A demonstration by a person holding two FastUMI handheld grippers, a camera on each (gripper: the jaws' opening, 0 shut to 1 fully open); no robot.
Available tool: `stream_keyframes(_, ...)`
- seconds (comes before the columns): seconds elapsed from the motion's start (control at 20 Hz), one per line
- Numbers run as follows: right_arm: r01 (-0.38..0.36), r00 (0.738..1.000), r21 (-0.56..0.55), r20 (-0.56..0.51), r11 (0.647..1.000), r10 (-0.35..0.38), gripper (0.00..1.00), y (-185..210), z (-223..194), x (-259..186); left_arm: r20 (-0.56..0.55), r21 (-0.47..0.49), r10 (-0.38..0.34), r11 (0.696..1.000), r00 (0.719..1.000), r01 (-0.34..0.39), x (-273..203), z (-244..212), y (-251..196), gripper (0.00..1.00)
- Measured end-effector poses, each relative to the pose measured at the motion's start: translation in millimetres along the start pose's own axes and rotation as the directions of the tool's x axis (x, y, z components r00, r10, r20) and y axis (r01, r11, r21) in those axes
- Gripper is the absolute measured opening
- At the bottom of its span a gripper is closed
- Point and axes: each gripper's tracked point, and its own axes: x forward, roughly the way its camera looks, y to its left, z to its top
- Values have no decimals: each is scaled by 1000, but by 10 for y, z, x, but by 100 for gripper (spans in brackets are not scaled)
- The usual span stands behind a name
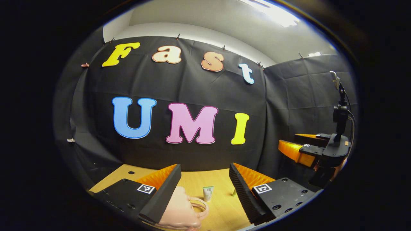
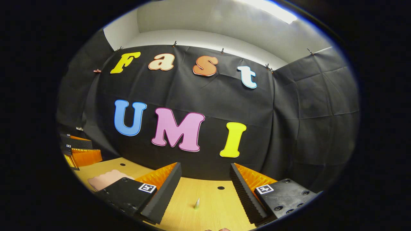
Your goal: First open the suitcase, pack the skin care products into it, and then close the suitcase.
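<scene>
I hold both grippers, left point(image 1: 205, 187) and right point(image 2: 205, 189), wide open and empty above the table point(image 2: 205, 215), ready for the closed pink suitcase point(image 1: 179, 210) and 1 tube point(image 1: 208, 193).

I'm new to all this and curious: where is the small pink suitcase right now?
In the left gripper view, the small pink suitcase lies on the wooden table, bottom centre, beside a small white tube.

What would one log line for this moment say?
stage: start | left gripper: open, above pink suitcase | right gripper: open, holds nothing | suitcase: closed | tube: on table
</scene>
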Motion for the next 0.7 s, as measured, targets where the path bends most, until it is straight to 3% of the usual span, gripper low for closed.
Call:
stream_keyframes(0.3,-19,1000,-3,5,1000,19,96,127,27,44,-35,-33,-23,999,999,22,33,-119,15,95)
stream_keyframes(0.45,-15,1000,-13,0,1000,15,96,75,16,65,-100,-70,-95,994,990,88,154,-337,-124,95)
stream_keyframes(0.7,18,1000,-14,4,1000,-18,96,-225,-35,55,-351,-126,-145,986,925,106,577,-1062,-252,96)
